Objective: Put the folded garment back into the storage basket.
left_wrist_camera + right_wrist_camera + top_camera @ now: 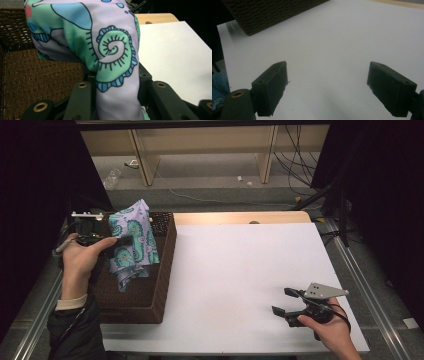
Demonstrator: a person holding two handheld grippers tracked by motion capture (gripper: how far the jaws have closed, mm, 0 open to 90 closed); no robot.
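1. White sheeting covers the bench [240, 270], with dark curtains at both sides and pale shelving behind; against it, the paisley cloth [131, 242] is the thing being handled.
2. That cloth is pinched between the jaws of the left gripper [112, 241], which are clamped on a fold of it; the left gripper view has the fabric [112, 57] bunched up between them, spilling above and below.
3. Below those jaws the cloth's lower part hangs down into the brown woven basket [165, 270], and I cannot tell whether it touches the floor of it.
4. Risk 1, as I judge it: the hold is on a thick bunch, not a flat edge, so the smooth fabric could slide out from between the jaws if pulled.
5. Risk 2: the trailing end could catch on the rough weave beside the jaws and drag the basket along.
6. Well apart from all that, the right gripper [286, 302] hangs over bare bench with its jaws wide apart, holding nothing; its own view has the sheet [332, 50] between them. It cannot steady the basket from there.
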